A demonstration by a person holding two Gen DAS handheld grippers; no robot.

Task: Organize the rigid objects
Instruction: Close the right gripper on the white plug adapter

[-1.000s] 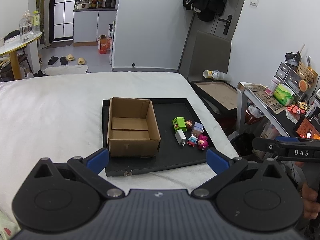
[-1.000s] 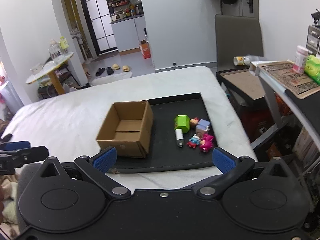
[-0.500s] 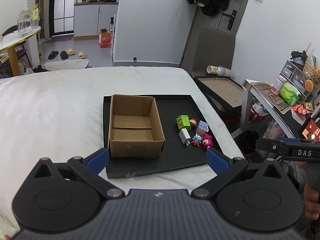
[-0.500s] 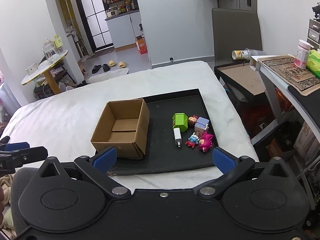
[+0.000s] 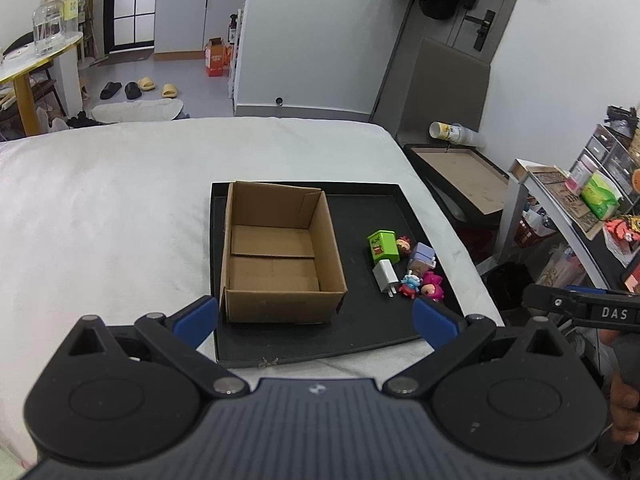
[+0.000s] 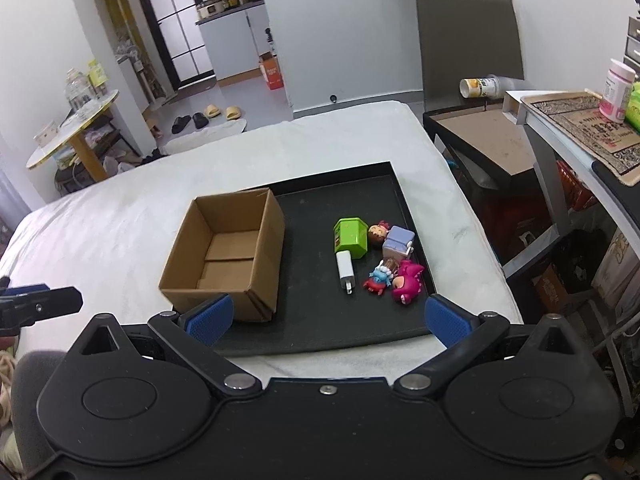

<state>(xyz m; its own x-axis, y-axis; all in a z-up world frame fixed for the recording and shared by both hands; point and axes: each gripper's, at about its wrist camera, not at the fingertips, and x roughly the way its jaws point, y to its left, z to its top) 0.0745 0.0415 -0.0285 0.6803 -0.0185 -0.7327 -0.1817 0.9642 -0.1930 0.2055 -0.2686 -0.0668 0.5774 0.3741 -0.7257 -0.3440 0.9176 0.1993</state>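
Note:
An empty open cardboard box (image 5: 280,256) (image 6: 230,258) stands on the left half of a black tray (image 5: 360,332) (image 6: 316,196) on a white bed. Right of the box lie a green block (image 5: 383,245) (image 6: 351,237), a white charger plug (image 5: 386,276) (image 6: 345,271), a lilac cube toy (image 5: 421,257) (image 6: 397,242), a small doll head (image 6: 377,232), a blue-red figure (image 5: 410,283) (image 6: 378,277) and a pink plush figure (image 5: 432,286) (image 6: 407,287). My left gripper (image 5: 316,320) and right gripper (image 6: 328,320) are both open and empty, short of the tray's near edge.
The white bed (image 5: 100,216) stretches left. Beside the bed's right edge stand a dark low table (image 6: 488,136) with a tipped cup (image 6: 480,87) and a cluttered desk (image 6: 576,120). A person's hand (image 5: 624,404) holds the right gripper's handle.
Both grippers have moved closer to the tray and the right one looks down more steeply; box and toys appear larger. Nothing was taken hold of.

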